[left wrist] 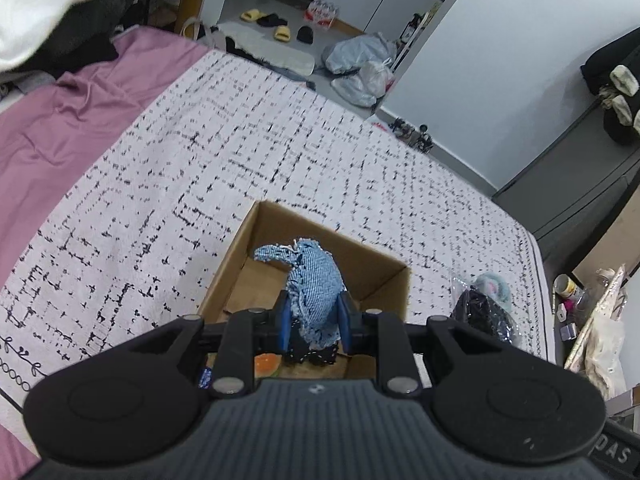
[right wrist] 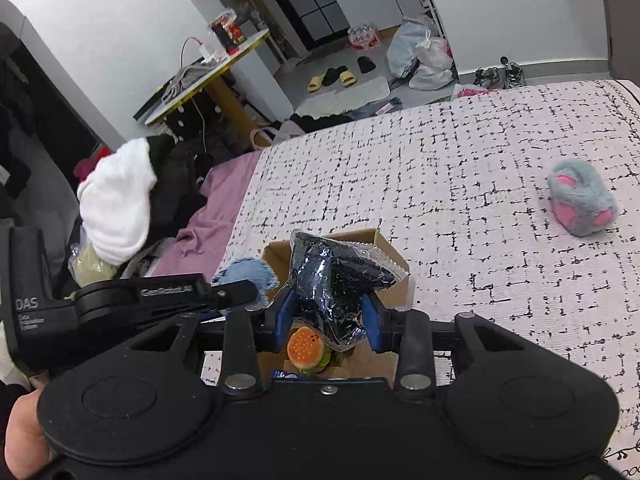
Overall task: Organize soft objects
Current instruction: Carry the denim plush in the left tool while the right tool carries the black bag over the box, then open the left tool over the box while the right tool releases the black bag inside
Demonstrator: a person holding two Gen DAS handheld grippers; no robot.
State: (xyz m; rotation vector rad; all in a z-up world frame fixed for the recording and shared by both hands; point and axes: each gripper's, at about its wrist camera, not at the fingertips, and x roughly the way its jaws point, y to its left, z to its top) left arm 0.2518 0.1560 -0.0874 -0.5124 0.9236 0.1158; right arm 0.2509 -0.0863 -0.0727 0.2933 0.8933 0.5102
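blue knit cloth (left wrist: 316, 288) sits pinched in the left gripper (left wrist: 314, 318) above the cardboard box (left wrist: 384, 276) on the bed. right view: right gripper (right wrist: 328, 314) clamps a black plastic-wrapped bundle (right wrist: 336, 280) over the box, burger toy (right wrist: 306, 350) inside.

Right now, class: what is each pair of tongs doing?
Left tongs: shut on the blue cloth.
Right tongs: shut on the black plastic packet.
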